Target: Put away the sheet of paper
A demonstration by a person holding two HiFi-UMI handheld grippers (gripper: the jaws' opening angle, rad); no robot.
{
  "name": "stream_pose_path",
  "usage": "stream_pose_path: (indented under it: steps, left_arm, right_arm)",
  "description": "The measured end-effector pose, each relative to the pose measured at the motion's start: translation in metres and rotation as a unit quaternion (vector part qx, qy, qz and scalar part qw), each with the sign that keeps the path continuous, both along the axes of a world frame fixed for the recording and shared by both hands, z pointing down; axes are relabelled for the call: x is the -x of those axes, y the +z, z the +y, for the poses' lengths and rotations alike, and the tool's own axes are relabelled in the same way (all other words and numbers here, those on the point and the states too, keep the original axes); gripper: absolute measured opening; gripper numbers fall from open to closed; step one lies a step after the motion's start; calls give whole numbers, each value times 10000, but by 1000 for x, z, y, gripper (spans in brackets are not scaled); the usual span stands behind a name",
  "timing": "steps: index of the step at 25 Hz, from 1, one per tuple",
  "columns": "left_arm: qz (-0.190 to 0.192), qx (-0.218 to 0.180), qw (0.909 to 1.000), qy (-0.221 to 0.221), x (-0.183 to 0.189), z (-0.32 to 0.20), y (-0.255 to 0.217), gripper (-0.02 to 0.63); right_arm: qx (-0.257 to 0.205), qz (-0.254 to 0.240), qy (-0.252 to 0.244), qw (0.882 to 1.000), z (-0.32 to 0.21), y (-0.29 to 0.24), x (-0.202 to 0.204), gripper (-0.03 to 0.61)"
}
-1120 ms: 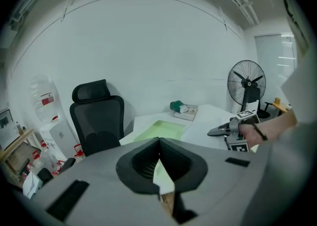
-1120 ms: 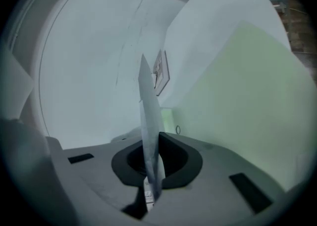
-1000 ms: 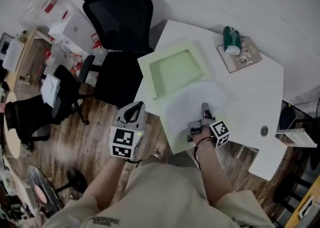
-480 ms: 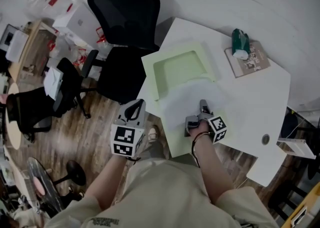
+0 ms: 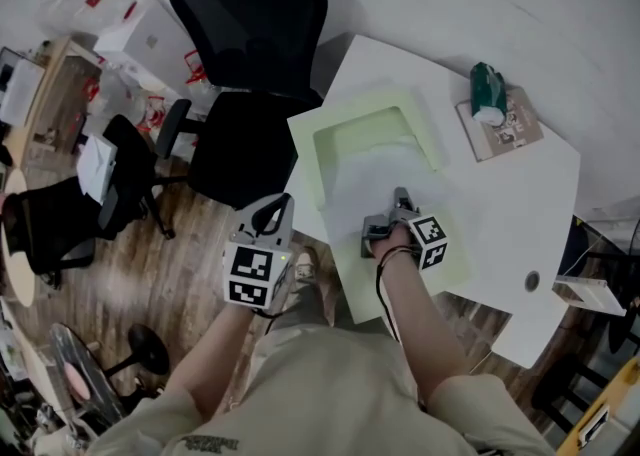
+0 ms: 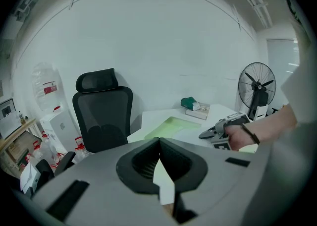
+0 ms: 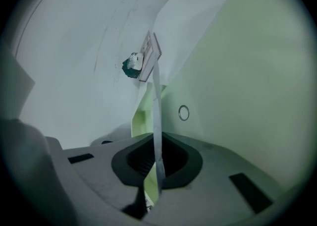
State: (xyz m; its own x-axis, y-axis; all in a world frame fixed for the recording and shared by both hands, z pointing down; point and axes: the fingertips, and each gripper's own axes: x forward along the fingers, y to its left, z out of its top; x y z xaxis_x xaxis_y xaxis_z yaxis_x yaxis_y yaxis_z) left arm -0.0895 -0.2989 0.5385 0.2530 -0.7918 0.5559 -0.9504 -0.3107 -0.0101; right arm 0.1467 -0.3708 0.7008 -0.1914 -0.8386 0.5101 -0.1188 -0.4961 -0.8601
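Wooden plank floor lies beneath the left gripper, which hangs just off the near edge of the white counter, its 2 jaws pressed together on nothing. Just beyond, over the counter, the right gripper has its jaws clamped on the near edge of the white sheet of paper. That sheet lies across a pale green plastic folder, its far end over the folder's recessed opening. Further back, a dark green packet sits on a brown book, and a black mesh office chair stands beside the counter's far left corner
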Motion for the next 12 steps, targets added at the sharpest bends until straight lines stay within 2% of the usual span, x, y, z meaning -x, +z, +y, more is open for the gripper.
stream_pose_path:
  steps: [7,12]
  left_arm:
    - [92,51,9999,132,19,-22,8,18]
    - [141,108,9996,206,30,-35,18,18]
  right_arm:
    - [3,280,94,9996,-34,15,18,23]
    - [-92,493,-154,9986,-58,20,40,23]
